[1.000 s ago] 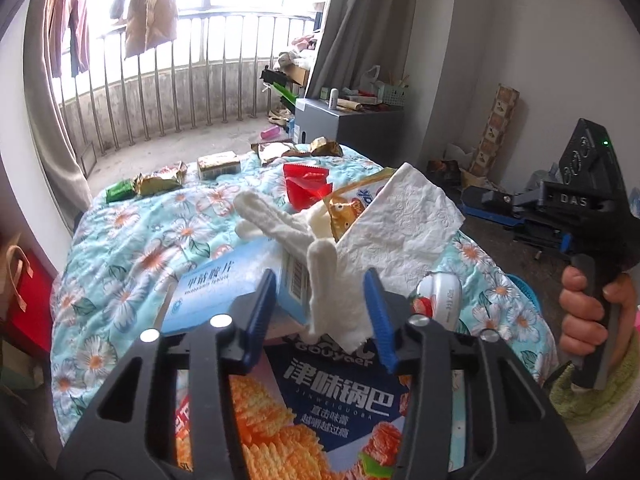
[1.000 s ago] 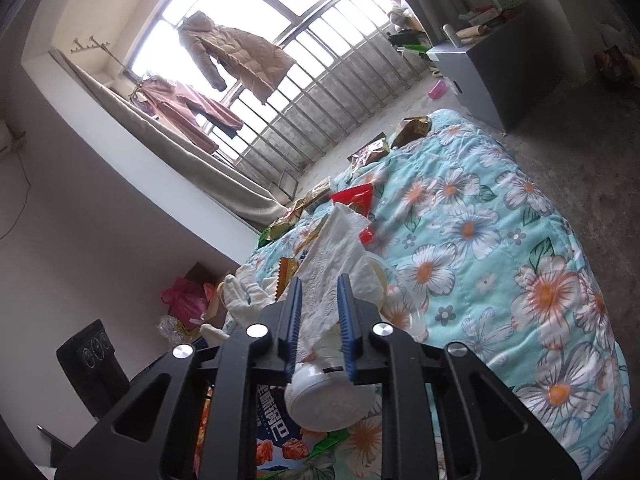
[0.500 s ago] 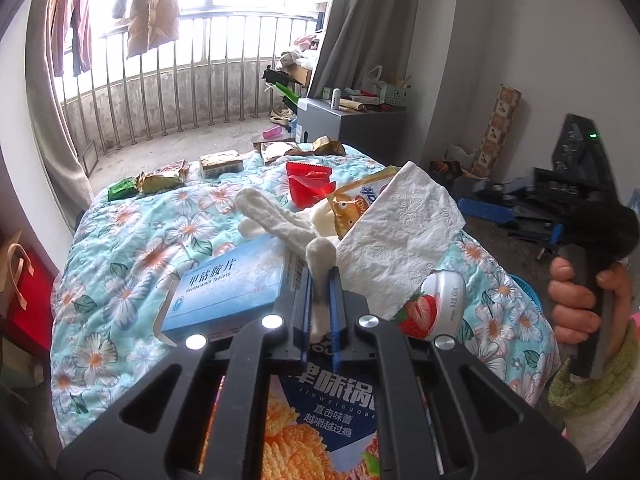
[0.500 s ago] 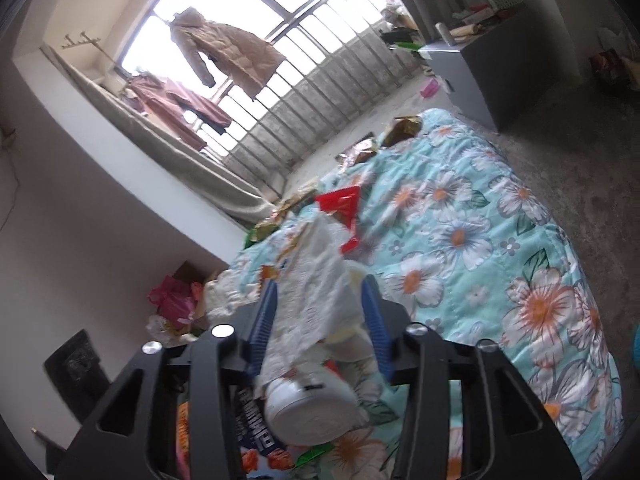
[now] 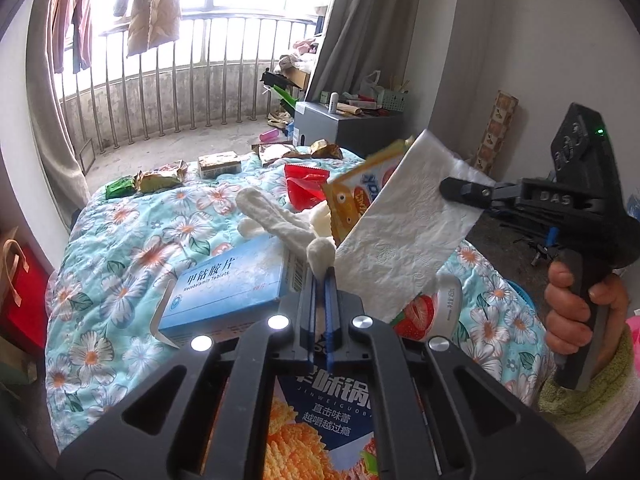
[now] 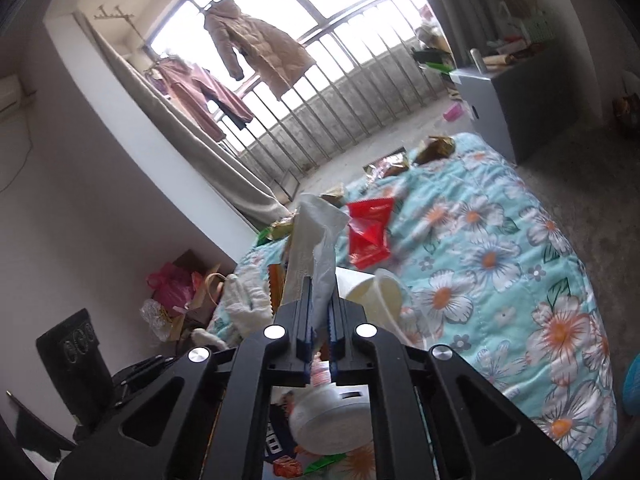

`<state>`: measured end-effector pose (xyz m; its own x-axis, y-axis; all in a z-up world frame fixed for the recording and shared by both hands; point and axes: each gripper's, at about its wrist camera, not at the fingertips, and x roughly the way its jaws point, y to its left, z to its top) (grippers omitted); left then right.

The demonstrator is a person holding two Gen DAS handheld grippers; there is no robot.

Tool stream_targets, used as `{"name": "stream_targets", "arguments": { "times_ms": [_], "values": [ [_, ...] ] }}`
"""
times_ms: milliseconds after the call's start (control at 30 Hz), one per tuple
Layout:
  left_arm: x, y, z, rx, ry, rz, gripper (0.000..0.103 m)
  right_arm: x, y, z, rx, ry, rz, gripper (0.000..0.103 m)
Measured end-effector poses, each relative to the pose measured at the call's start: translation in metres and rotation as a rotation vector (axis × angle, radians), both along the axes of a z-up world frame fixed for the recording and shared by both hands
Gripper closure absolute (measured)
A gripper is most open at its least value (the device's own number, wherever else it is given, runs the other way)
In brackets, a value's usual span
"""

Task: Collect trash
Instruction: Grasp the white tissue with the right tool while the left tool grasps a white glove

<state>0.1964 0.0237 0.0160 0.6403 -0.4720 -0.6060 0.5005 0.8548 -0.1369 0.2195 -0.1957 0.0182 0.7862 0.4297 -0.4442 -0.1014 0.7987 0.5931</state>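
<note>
- Pinching a white glove (image 5: 280, 222) by one fingertip, the left gripper (image 5: 319, 280) has its jaws drawn tight together; they have just been closing on that fingertip.
- Behind the glove on the floral bedspread (image 5: 120, 248) lies a red wrapper (image 5: 304, 190); a blue tablet box (image 5: 228, 288) sits just left of the glove.
- The right gripper (image 6: 319, 300) has its jaws nearly together on a white paper tissue (image 6: 314, 240); they have just been closing on it. The tissue (image 5: 404, 232) stands lifted clear of the bedspread, right of the glove.
- A strawberry yogurt cup (image 5: 434, 308) lies beneath the tissue.
- More wrappers (image 5: 160, 180) sit at the bedspread's far edge.
</note>
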Motion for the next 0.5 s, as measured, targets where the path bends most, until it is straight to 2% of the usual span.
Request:
{"name": "stream_targets", "arguments": {
  "times_ms": [267,500],
  "values": [
    [-0.018,0.009,0.022,-0.048,-0.094,0.003,0.102,-0.029,-0.003,0.029,0.050,-0.089,0.015,0.098],
    [-0.035,0.020,0.047,-0.104,-0.170,0.004,0.102,-0.046,-0.007,0.041,0.139,-0.122,0.063,0.098]
  ]
}}
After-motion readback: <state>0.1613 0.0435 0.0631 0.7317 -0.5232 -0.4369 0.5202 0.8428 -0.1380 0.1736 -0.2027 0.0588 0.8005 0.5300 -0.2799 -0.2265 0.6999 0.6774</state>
